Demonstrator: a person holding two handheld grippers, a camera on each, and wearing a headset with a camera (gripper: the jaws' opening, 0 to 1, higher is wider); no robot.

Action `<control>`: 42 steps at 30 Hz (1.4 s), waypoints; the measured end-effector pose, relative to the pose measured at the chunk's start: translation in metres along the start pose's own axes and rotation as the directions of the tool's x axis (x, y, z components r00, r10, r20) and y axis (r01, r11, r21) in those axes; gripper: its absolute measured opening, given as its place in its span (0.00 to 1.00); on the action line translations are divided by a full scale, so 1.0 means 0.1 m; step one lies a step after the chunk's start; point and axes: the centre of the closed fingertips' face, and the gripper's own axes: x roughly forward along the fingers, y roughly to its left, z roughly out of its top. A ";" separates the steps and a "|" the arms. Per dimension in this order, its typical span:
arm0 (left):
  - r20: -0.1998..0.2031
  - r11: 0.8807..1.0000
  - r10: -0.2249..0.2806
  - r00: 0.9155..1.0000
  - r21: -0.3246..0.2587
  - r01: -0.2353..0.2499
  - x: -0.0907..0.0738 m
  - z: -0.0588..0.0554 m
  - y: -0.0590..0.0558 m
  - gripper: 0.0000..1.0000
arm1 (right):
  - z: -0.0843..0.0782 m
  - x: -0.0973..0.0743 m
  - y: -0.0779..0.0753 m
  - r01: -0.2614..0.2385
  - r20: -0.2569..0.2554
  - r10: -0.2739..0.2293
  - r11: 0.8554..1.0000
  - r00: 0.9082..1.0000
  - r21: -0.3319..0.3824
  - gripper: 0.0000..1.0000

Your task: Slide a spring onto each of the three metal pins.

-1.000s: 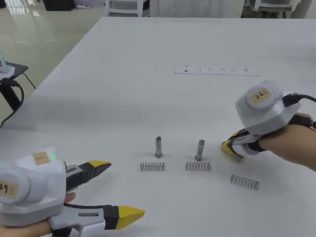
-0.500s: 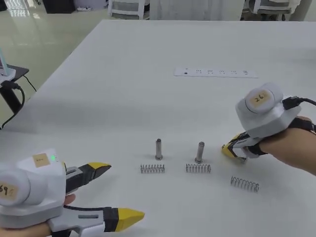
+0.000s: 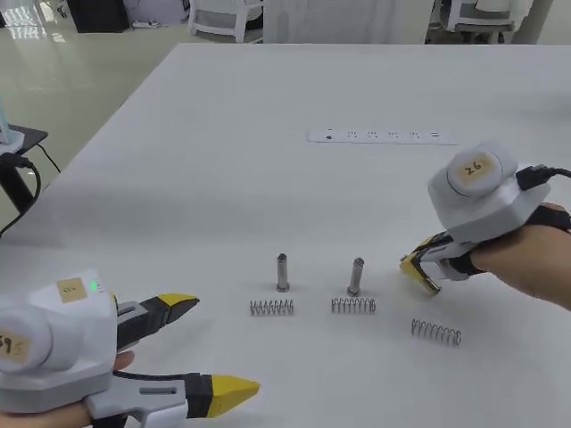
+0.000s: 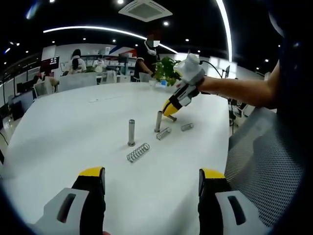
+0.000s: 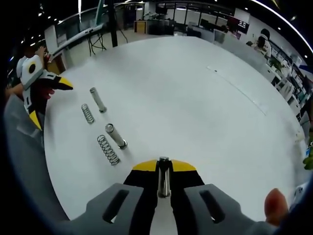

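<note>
- The right gripper view gives us what the head view hides: the right claw [image 5: 165,167] is clamped on the held pin [image 5: 164,185], between its yellow tips.
- In the head view we see the left claw [image 3: 207,346], jaws wide apart, at the near left of the tabletop [image 3: 223,178].
- Two more pins stand upright on the tabletop, the left pin [image 3: 282,272] and the middle pin [image 3: 356,276]. Each has a spring lying just in front: the left spring [image 3: 271,308] and the middle spring [image 3: 353,305].
- The right spring [image 3: 436,333] lies near the right claw, apart from it.
- A power strip [image 3: 382,136] lies farther back, well apart from the pins.
- The left gripper view adds a standing person [image 4: 145,56] and a plant [image 4: 166,71] beyond the tabletop.
</note>
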 end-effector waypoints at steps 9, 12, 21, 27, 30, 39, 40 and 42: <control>0.012 1.000 -0.002 1.000 0.008 0.001 -0.01 0.03 -0.01 0.74 | 0.02 -0.07 0.02 0.010 0.012 -0.010 1.000 1.000 0.005 0.06; 0.013 1.000 -0.003 1.000 0.011 0.003 -0.02 0.04 -0.02 0.74 | 0.02 -0.09 0.03 0.009 0.017 -0.009 1.000 1.000 0.011 0.06; 0.015 1.000 -0.007 1.000 0.019 0.006 -0.02 0.07 -0.02 0.74 | 0.06 -0.14 0.04 0.012 0.032 -0.012 1.000 0.999 0.019 0.06; 0.016 1.000 -0.010 1.000 0.026 0.010 -0.02 0.08 -0.03 0.74 | 0.06 -0.17 0.05 0.013 0.040 -0.014 1.000 0.999 0.025 0.06; 0.014 1.000 -0.013 1.000 0.028 0.012 -0.02 0.08 -0.04 0.74 | 0.04 -0.18 0.05 0.013 0.040 -0.015 0.999 0.999 0.029 0.06; 0.010 0.999 -0.012 1.000 0.031 0.012 -0.02 0.08 -0.06 0.74 | -0.01 -0.22 0.04 0.010 0.043 -0.012 0.999 0.999 0.044 0.06; 0.010 0.999 -0.012 1.000 0.031 0.012 -0.02 0.08 -0.06 0.74 | -0.02 -0.23 0.04 0.010 0.042 -0.012 0.999 0.999 0.044 0.06; 0.009 0.999 -0.012 1.000 0.032 0.012 -0.02 0.08 -0.07 0.74 | -0.03 -0.23 0.05 0.009 0.040 -0.011 0.999 0.999 0.042 0.06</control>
